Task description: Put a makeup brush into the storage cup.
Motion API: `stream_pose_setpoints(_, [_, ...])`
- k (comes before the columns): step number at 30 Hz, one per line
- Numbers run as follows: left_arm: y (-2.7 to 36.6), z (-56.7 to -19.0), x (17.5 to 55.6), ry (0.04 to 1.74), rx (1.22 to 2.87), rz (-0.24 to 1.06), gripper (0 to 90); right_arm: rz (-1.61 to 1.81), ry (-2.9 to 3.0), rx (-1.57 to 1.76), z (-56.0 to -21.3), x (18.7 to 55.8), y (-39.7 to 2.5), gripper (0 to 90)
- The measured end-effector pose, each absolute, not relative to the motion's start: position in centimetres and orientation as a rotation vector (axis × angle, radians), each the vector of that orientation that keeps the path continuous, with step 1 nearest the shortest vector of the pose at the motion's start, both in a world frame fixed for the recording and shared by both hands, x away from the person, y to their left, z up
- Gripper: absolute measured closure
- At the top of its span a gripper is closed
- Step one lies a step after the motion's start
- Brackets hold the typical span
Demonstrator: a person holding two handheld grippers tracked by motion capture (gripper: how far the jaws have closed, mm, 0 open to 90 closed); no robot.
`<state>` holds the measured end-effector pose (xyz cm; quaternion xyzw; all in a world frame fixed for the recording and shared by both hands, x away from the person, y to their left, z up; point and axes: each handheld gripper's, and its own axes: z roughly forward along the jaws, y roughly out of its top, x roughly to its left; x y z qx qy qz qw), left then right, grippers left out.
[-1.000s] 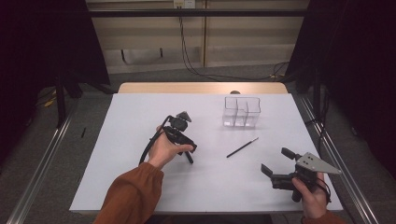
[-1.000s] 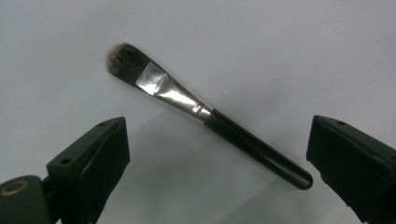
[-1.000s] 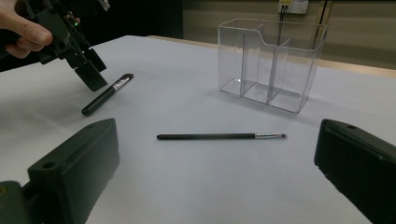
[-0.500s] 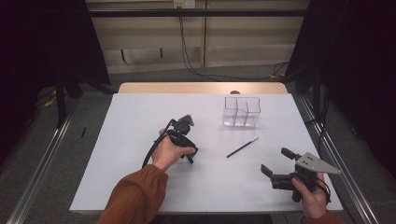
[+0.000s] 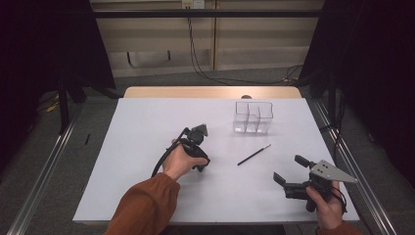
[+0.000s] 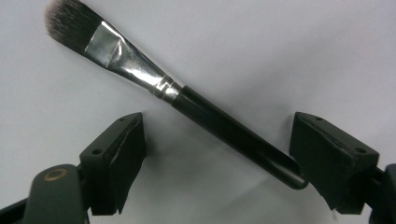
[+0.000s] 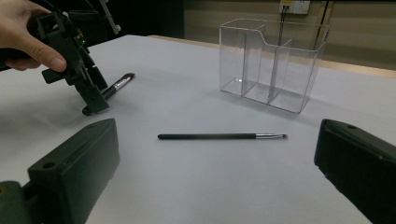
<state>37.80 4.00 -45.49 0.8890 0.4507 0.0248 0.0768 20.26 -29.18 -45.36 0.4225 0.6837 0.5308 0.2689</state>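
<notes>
Reaching down with left gripper (image 6: 215,154) spread wide, flat makeup brush (image 6: 173,91) lying ungrasped between jaws; right gripper (image 5: 293,172) likewise released, thin brush (image 7: 222,136) just ahead; clear organizer (image 7: 273,65) beyond, holding nothing yet.

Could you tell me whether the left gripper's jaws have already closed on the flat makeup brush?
No, the left gripper is open, jaws apart either side of the flat brush lying on the table.

Flat makeup brush (image 6: 187,100) with black handle, crimped silver ferrule and dark, pale-tipped bristles, lying flat and diagonal on the white table (image 5: 147,127), handle end just beside one jaw of the left gripper (image 6: 217,156), untouched
</notes>
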Motion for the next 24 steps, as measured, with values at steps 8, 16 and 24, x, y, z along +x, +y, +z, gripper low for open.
stream_pose_setpoints(8, [4.5, -45.1, 38.2, 1.398, 2.666, 0.060, 32.2, 1.428, 1.848, 1.139, -45.4, 20.3, -29.2, 0.0])
stream_pose_setpoints(16, [4.6, -44.7, 37.9, 1.381, 2.691, 0.038, 53.1, 1.428, 1.851, 1.137, -45.4, 20.3, -29.1, 0.0])
stream_pose_setpoints(24, [5.1, -44.6, 38.3, 1.386, 2.707, 0.001, 70.6, 1.426, 1.856, 1.132, -45.5, 20.4, -29.1, 0.0])
